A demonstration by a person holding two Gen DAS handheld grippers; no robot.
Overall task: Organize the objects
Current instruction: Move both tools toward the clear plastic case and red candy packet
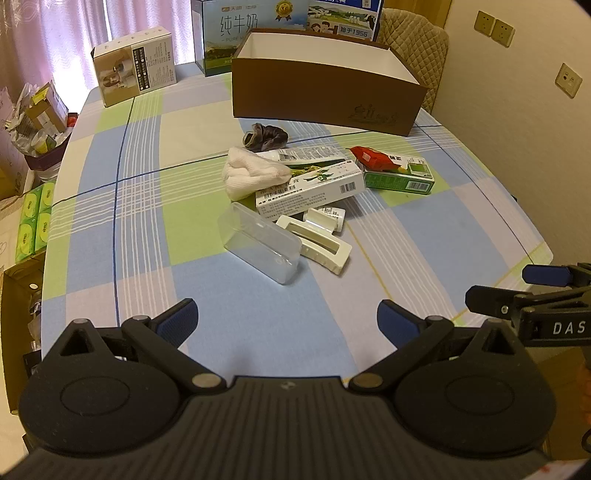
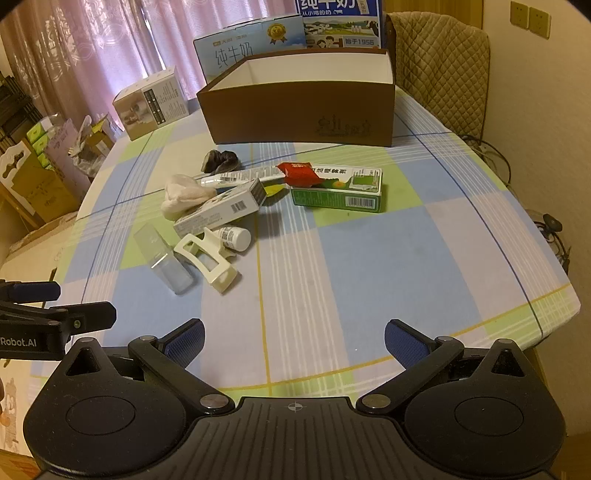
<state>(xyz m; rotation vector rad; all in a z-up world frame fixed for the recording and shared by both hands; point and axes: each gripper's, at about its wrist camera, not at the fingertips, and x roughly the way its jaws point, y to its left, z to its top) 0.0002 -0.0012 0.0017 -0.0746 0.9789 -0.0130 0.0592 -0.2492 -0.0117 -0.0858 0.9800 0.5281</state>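
Pink curtains hang behind a table covered by a blue, green and lilac checked tablecloth (image 1: 122,229). At the far side stands an open brown cardboard box with a white inside (image 1: 325,92), with milk cartons (image 1: 229,33) behind it. Near the middle of the cloth lies a loose cluster: a dark grey scrunchie (image 1: 267,136), a white gauze bundle (image 1: 251,175) resting against a long white medicine carton (image 1: 314,188), a green and white carton (image 1: 400,175) with a red sachet (image 1: 369,158) on top, a small white bottle (image 2: 234,238), a cream plastic hair claw (image 1: 317,245) and a clear plastic case (image 1: 258,245). Both tools hover at the near edge, well apart from the cluster. The left gripper (image 1: 287,317) has its blue-padded fingers spread wide and grips nothing. The right gripper (image 2: 294,334) is likewise spread and empty.
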